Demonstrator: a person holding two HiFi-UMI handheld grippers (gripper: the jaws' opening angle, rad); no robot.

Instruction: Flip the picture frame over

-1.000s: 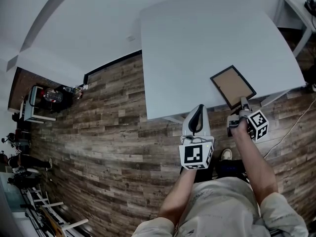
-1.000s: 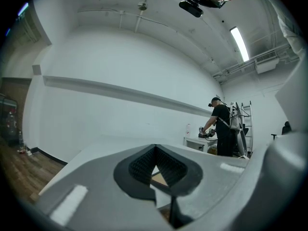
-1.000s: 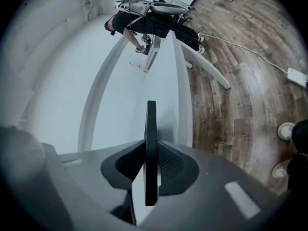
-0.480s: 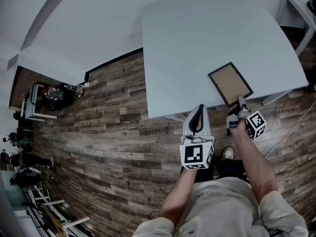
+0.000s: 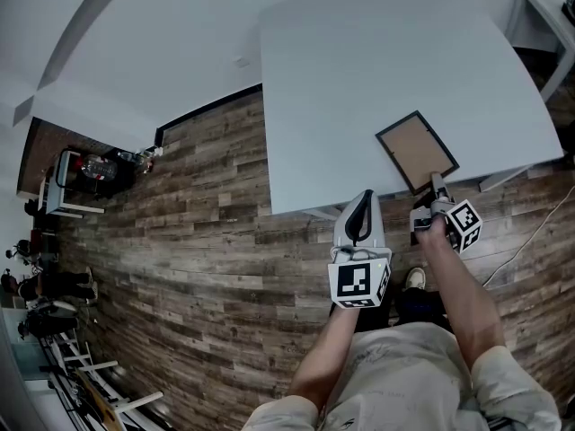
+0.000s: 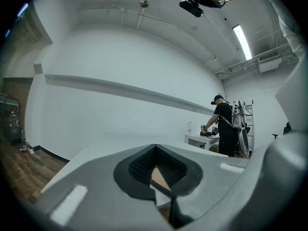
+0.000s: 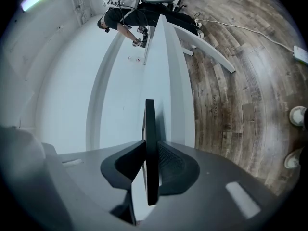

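A black picture frame (image 5: pixel 416 151) with a brown panel facing up lies flat on the white table (image 5: pixel 359 79), at its near edge. My right gripper (image 5: pixel 437 187) is shut on the frame's near corner. In the right gripper view the frame (image 7: pixel 150 143) shows edge-on, pinched between the dark pads of my right gripper (image 7: pixel 150 174). My left gripper (image 5: pixel 359 206) hangs just off the table's near edge, shut, with nothing in it. In the left gripper view the tips of the left gripper (image 6: pixel 166 201) meet, and a sliver of the brown frame (image 6: pixel 159 177) shows through the gap behind them.
Wood floor lies around the table. A small white side table (image 5: pixel 539 12) stands at the far right, and a cable (image 5: pixel 530 232) runs over the floor to the right. A cart (image 5: pixel 81 178) with objects stands far left. Another person (image 6: pixel 224 124) stands at a far desk.
The right gripper and the frame have shifted slightly away from me and to the left on the table. The left gripper has stayed put.
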